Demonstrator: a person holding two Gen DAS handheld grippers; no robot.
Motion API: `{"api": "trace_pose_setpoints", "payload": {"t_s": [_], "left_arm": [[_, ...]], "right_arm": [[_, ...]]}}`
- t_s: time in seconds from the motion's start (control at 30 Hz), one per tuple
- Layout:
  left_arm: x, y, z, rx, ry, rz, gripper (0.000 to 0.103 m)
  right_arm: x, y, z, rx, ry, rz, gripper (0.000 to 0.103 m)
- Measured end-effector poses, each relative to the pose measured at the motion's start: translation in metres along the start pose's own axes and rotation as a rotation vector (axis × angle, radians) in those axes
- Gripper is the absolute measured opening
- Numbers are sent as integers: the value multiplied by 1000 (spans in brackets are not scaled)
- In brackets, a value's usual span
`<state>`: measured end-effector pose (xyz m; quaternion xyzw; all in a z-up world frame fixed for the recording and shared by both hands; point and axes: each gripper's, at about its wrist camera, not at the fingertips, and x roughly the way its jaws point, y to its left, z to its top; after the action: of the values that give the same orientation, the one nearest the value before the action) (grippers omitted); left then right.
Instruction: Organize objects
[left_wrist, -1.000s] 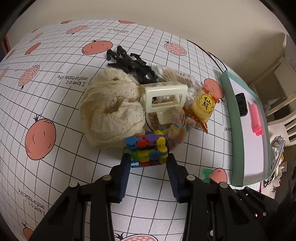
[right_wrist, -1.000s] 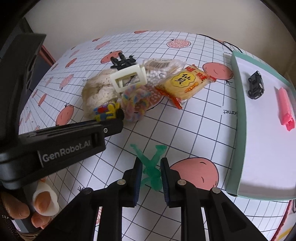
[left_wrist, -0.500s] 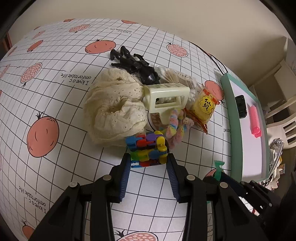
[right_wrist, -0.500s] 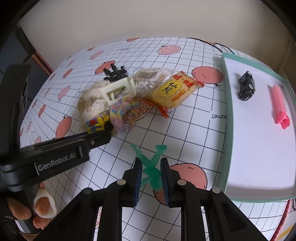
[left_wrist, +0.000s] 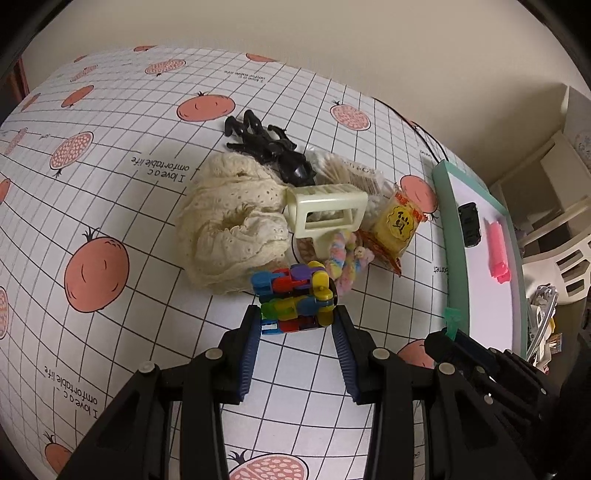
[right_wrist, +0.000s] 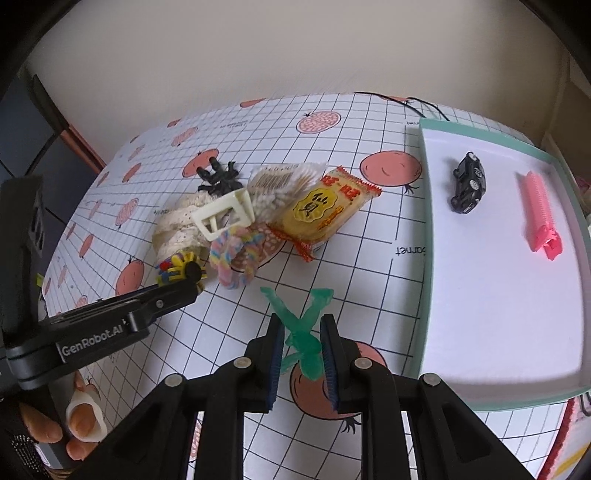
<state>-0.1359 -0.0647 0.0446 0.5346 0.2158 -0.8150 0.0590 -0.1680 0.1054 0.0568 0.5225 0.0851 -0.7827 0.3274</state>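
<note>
A colourful block toy (left_wrist: 295, 295) sits at the near edge of the pile, and my left gripper (left_wrist: 295, 325) is shut on its lower part. From the right wrist view this gripper (right_wrist: 184, 291) shows side-on, the toy (right_wrist: 177, 269) at its tip. My right gripper (right_wrist: 303, 343) is shut on a translucent green figure (right_wrist: 295, 317), held above the tablecloth left of the teal tray (right_wrist: 424, 258). In the left wrist view the figure's tip (left_wrist: 452, 319) pokes up at lower right.
The pile holds a cream lace cloth (left_wrist: 229, 225), a cream claw clip (left_wrist: 328, 214), a black toy insect (left_wrist: 269, 151), a cotton swab bag (left_wrist: 351, 173), a yellow snack packet (left_wrist: 402, 225) and a pastel scrunchie (left_wrist: 347, 262). A black car (right_wrist: 468, 182) and a pink roller (right_wrist: 537, 210) lie in the tray.
My right gripper has risen with the green figure and come into the left wrist view at lower right. The left gripper keeps its hold on the block toy, shifting only slightly.
</note>
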Motion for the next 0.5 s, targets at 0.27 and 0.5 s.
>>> {"api": "trace_pose_setpoints", "payload": {"t_s": [0.27, 0.5], "left_arm": [[-15, -3, 1, -9, -45, -30, 41], [-35, -20, 6, 30, -121, -65, 41]], "right_arm": [[-10, -9, 5, 19, -35, 8, 21], [-26, -20, 13, 12, -85, -24, 21]]}}
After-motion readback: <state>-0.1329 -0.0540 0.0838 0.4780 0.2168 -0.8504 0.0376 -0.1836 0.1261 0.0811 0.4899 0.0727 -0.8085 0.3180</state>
